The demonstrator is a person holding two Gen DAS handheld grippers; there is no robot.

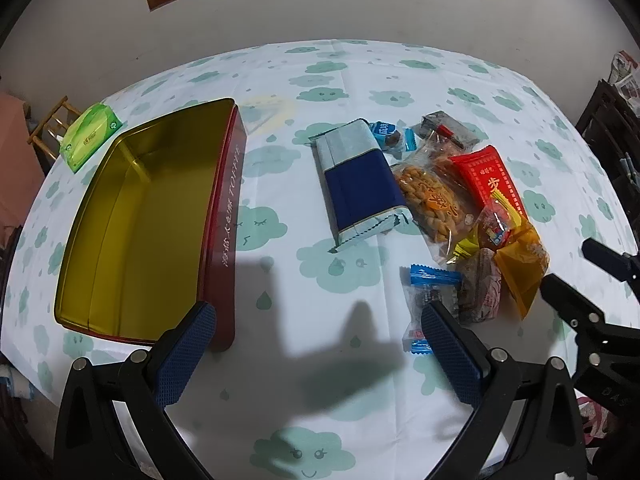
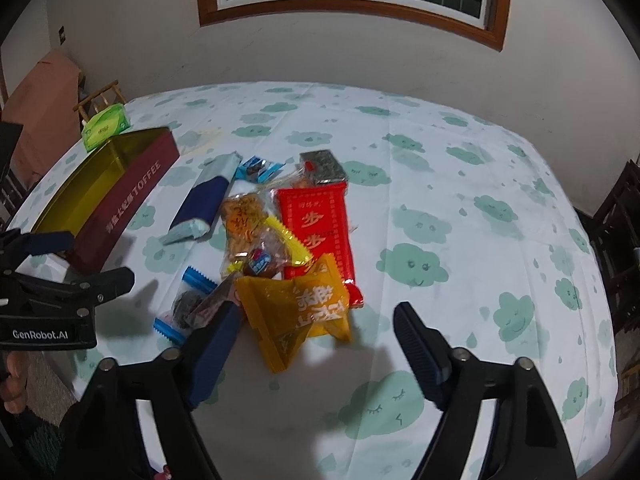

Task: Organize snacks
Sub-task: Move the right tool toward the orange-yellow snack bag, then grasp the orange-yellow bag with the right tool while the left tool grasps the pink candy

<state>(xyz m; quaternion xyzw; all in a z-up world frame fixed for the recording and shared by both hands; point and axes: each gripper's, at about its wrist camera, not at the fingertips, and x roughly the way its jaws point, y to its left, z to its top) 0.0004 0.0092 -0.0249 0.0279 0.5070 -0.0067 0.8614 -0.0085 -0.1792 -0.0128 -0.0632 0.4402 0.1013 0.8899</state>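
A table [image 2: 460, 168] under a cloud-print cloth carries everything; take the tin [image 1: 136, 216] as the landmark. The tin is a long red box with a gold inside, open and with nothing in it, lying toward the table's left side.

Right of the tin, well apart from it, lies a blue pack [image 1: 360, 184] with pale ends. Beyond that, further right from the tin, the snacks sit in a loose pile: a red packet [image 2: 320, 224], a clear bag of brown pastry [image 1: 432, 200], an orange wrapper [image 2: 296, 312] at the pile's near end, a dark packet [image 1: 450, 130] at the far end, and small blue-ended candies [image 1: 430, 288] on the pile's tin side. A green tissue pack [image 1: 90, 136] lies behind the tin's far left corner.

The left gripper [image 1: 320, 344] hangs above bare cloth just right of the tin's near end, jaws spread wide, holding nothing.

The right gripper [image 2: 316, 340] sits at the pile's near end, jaws wide apart and gripping nothing. The orange wrapper lies between its fingers, its left finger [image 2: 214, 344] close against the wrapper's edge; the right finger stands clear.
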